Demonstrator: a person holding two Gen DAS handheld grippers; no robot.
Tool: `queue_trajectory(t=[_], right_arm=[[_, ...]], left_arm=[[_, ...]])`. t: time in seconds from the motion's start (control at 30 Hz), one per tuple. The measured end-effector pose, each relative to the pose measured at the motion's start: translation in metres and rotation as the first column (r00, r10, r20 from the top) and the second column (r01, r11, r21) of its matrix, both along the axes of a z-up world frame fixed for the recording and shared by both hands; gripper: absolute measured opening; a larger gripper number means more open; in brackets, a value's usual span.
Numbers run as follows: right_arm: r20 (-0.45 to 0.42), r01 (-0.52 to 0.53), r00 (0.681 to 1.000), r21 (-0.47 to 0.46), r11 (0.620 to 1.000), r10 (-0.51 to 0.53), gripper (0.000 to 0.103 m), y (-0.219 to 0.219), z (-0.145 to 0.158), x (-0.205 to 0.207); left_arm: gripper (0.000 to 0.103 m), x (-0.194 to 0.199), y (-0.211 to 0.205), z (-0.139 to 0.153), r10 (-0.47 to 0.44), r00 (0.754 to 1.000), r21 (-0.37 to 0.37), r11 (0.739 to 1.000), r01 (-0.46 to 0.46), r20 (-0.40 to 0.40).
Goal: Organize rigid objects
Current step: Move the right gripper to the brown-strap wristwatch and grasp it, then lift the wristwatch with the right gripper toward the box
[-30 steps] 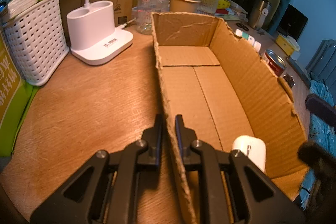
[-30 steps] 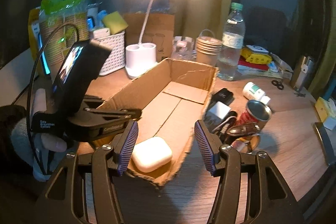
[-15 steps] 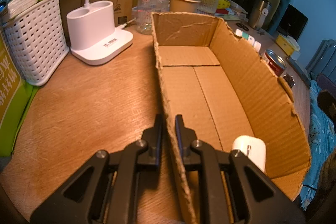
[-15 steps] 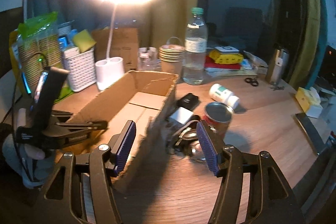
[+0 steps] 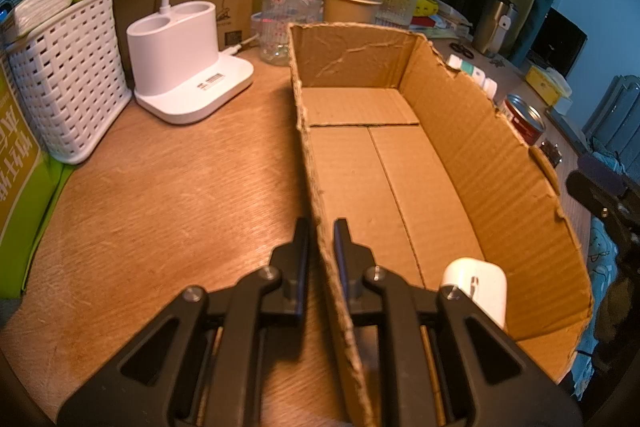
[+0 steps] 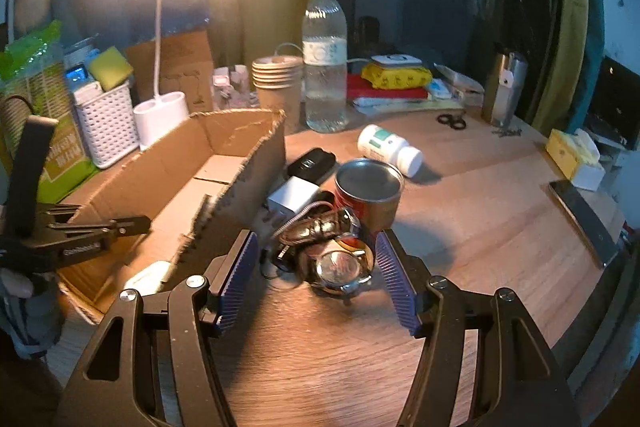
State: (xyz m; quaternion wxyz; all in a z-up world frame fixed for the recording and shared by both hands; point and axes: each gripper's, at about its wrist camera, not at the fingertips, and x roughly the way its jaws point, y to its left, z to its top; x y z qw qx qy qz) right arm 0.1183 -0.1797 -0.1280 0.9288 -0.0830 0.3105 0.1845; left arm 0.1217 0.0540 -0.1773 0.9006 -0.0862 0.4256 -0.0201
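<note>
While left tool [image 5: 321, 241] pinches box wall [image 5: 320, 187], wristwatch [image 6: 340, 263] seemingly untouched.

Right gripper [image 6: 314, 269] stands open over the table [image 6: 480, 227], a wristwatch [image 6: 340, 263] between its blue pads untouched, a red can [image 6: 368, 191] just behind, and the left gripper [image 6: 136, 225] clamped on the cardboard box [image 6: 240, 163] wall.
</note>
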Motion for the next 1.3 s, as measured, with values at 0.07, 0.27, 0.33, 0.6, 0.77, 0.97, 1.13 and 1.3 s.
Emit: queue_trajectory(t=[0.07,0.27,0.33,0.6,0.77,0.97,1.13,1.3], right_arm=[[-0.009,0.006,1.000,-0.002,1.000,-0.006,0.065,-0.002,-0.004,0.003],[-0.040,0.018,0.999,-0.002,1.000,-0.018,0.065,-0.005,-0.013,0.013],[-0.053,0.015,0.998,-0.003,1.000,-0.015,0.065,-0.004,-0.017,0.016],[-0.123,0.021,0.992,0.041,0.999,-0.016,0.065,-0.007,-0.027,0.033],[-0.155,0.035,0.988,0.050,0.998,-0.027,0.065,-0.008,-0.030,0.041],[-0.200,0.035,0.979,0.056,0.998,-0.023,0.065,-0.007,-0.035,0.050],[-0.221,0.036,0.975,0.046,0.998,-0.025,0.065,-0.004,-0.038,0.054],[-0.228,0.037,0.973,0.029,0.999,-0.029,0.065,-0.002,-0.041,0.055]], left_arm=[[0.013,0.000,-0.001,0.000,0.000,1.000,0.000,1.000,0.000,0.000],[0.013,0.000,-0.002,0.000,0.001,1.000,0.002,1.000,-0.001,-0.001],[0.013,0.000,-0.002,0.000,0.001,1.000,0.001,1.000,-0.001,-0.001],[0.013,0.000,-0.001,0.000,0.000,1.000,0.001,1.000,0.000,-0.001],[0.013,0.000,-0.002,0.000,0.001,1.000,0.002,1.000,-0.001,-0.001],[0.013,0.000,-0.002,0.000,0.001,1.000,0.002,1.000,-0.001,-0.001],[0.013,0.000,-0.002,0.000,0.001,1.000,0.002,1.000,-0.001,-0.001],[0.013,0.000,-0.002,0.000,0.001,1.000,0.002,1.000,-0.001,-0.001]])
